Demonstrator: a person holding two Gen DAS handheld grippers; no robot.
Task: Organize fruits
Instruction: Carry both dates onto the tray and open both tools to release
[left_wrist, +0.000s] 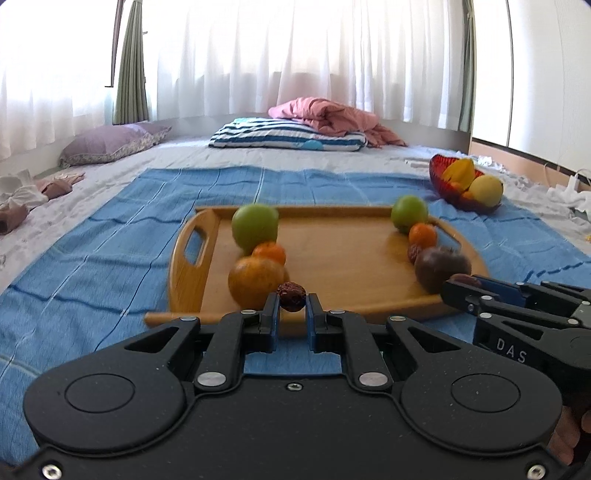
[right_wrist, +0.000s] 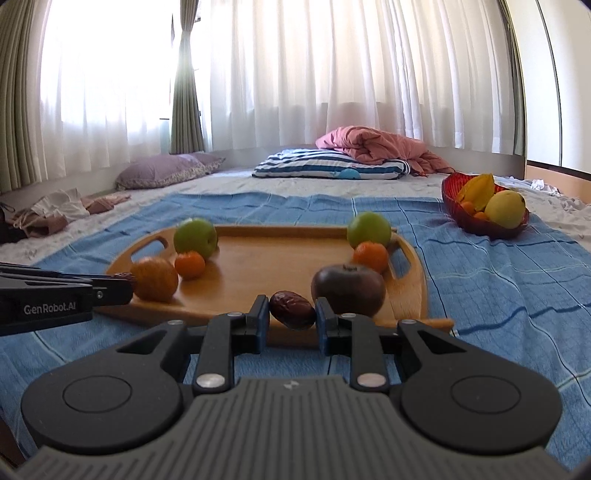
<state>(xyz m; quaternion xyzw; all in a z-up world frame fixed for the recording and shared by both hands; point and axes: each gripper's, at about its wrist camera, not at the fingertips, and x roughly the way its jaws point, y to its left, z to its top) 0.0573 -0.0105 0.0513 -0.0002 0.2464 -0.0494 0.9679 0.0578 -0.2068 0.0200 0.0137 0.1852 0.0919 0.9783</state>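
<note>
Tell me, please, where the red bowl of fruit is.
The red bowl sits on the blue blanket, beyond the wooden tray's far right corner in both views.

Tray (right_wrist: 258, 266) lies on the blanket (right_wrist: 498, 295) just ahead of both grippers; fruit sits along its left and right sides. Fruit bowl (right_wrist: 476, 223) sits farther ahead, right; pillows (right_wrist: 332, 166) behind.

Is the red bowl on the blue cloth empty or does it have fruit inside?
It has fruit inside: the red bowl holds a star fruit, a yellow fruit and small orange ones.
</note>
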